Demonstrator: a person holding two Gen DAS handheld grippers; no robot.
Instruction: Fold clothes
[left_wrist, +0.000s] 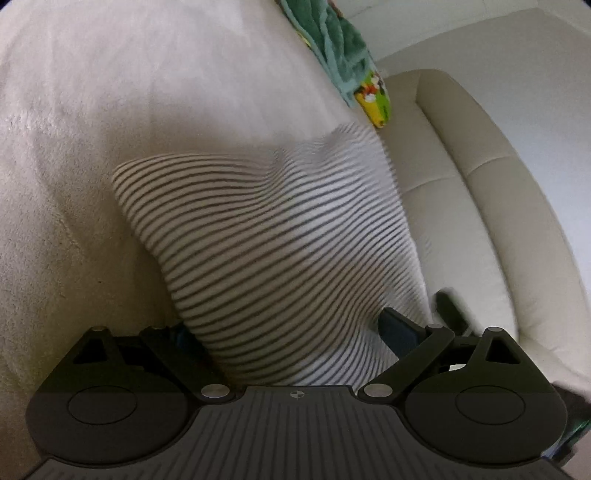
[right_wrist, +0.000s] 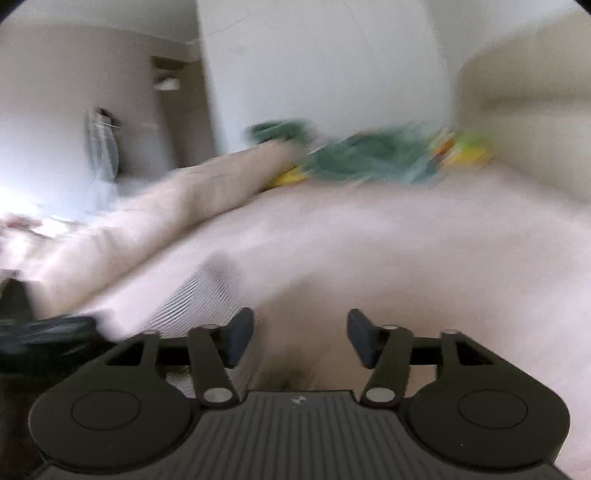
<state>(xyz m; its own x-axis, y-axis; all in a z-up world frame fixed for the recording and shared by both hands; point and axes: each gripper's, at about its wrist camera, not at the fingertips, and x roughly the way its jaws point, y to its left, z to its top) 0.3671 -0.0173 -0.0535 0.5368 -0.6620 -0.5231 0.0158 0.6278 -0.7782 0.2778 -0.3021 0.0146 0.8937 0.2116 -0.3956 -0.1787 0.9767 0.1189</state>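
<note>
Striped grey-and-white cloth, a striped garment (left_wrist: 273, 251), is filling the middle of the left wrist view, rising from between the fingers of the left gripper (left_wrist: 291, 332) and billowing away over a pale plush blanket (left_wrist: 110, 110). Its near end is sitting right down in the gap between the two fingers, covering most of the left finger and pressing against the blue pad of the right finger (left_wrist: 397, 328), so the fingers are standing fairly wide with the cloth bunched between them; whether they are actually pinching it or just cradling it is something I cannot tell. Beyond the garment a green towel (left_wrist: 340, 40) with a bright yellow printed piece is lying at the blanket's far edge, and a cream sofa (left_wrist: 480, 206) is curving along the right. In the right wrist view, which is heavily blurred, the right gripper (right_wrist: 301, 339) is hanging over the same blanket (right_wrist: 406, 251) with its fingers spread wide and nothing between them. A corner of the striped garment (right_wrist: 192, 306) is showing just to the left of its left finger (right_wrist: 238, 341), beside it rather than in the gap; contact is hard to judge through the blur. The green towel (right_wrist: 369, 155) is smearing across the far side
</note>
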